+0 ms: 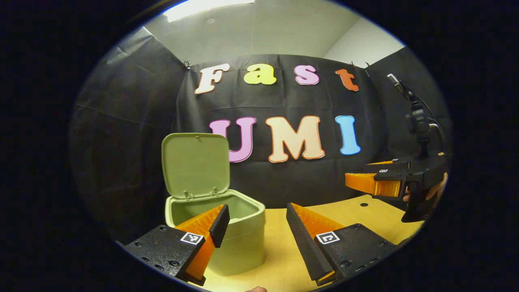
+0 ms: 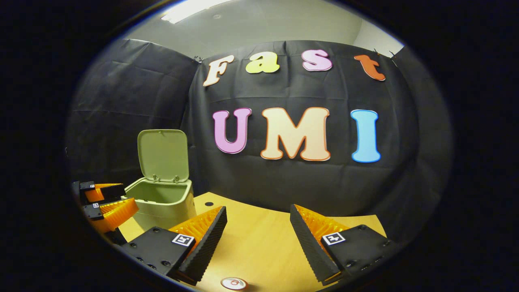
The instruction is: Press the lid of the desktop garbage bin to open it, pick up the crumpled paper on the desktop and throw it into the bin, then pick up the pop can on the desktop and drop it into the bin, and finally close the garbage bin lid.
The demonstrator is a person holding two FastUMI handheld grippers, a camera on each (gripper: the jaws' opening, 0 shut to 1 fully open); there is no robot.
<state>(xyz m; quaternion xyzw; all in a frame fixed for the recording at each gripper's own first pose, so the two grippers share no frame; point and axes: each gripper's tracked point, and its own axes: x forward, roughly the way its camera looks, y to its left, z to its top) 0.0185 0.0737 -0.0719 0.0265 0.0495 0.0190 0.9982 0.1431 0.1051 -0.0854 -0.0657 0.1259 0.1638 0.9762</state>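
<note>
Pop can [image 2: 234, 283] below parted jaws.

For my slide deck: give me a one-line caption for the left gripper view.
Open left gripper hovers beside the green bin, its lid raised, above the wooden table.

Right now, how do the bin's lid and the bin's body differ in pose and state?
The lid stands upright on its hinge at the back rim, while the bin body sits flat on the wooden desktop. The lid shows its flat inner face to the left gripper view; the body shows a hollow open mouth, and what lies inside is hidden. Both share the same pale green colour and rounded corners.
</note>
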